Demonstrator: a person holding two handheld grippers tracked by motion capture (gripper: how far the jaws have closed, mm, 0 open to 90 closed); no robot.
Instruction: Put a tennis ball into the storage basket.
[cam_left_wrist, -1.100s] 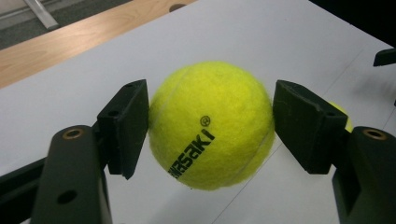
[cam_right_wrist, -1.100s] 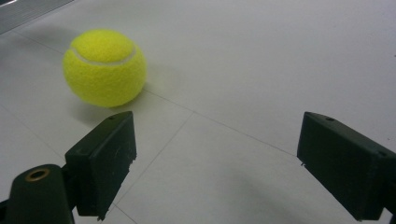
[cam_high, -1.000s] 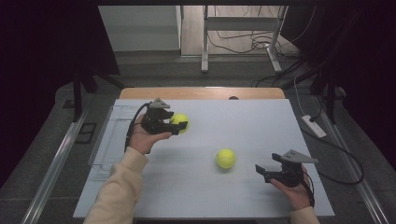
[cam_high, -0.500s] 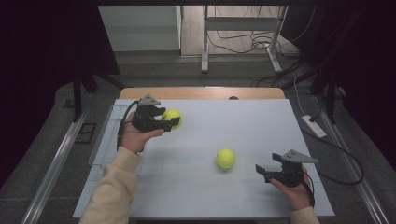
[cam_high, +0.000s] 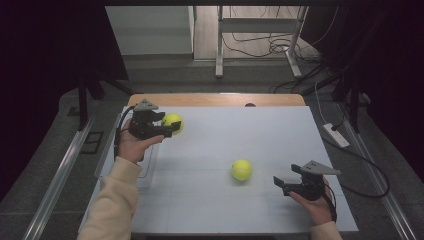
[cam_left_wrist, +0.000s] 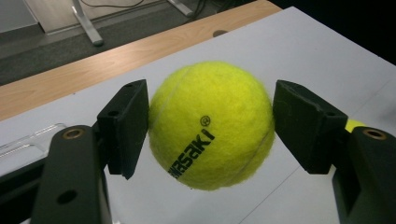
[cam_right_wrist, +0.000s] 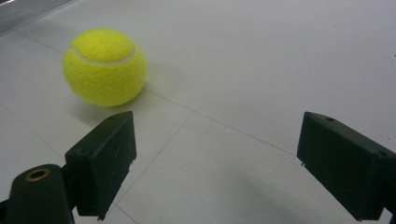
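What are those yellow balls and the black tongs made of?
The held ball and the loose ball look like fuzzy yellow felt with pale curved seams, like tennis balls. The left tongs and right tongs seem matte black plastic, hard-edged with screw holes. The tabletop looks like smooth pale laminate.

Held ball (cam_left_wrist: 210, 126): yellow-green felt, pale curved seam lines, black lettering and a small black ring mark. Second ball (cam_right_wrist: 104, 66): same yellow-green, 1 whitish seam across the top. Left gripper (cam_high: 172, 126) and right gripper (cam_high: 278, 183): black, each with a grey top plate. Table (cam_high: 260, 135): pale grey-white, thin grid lines, light wood far edge. Sleeve (cam_high: 114, 200): cream.
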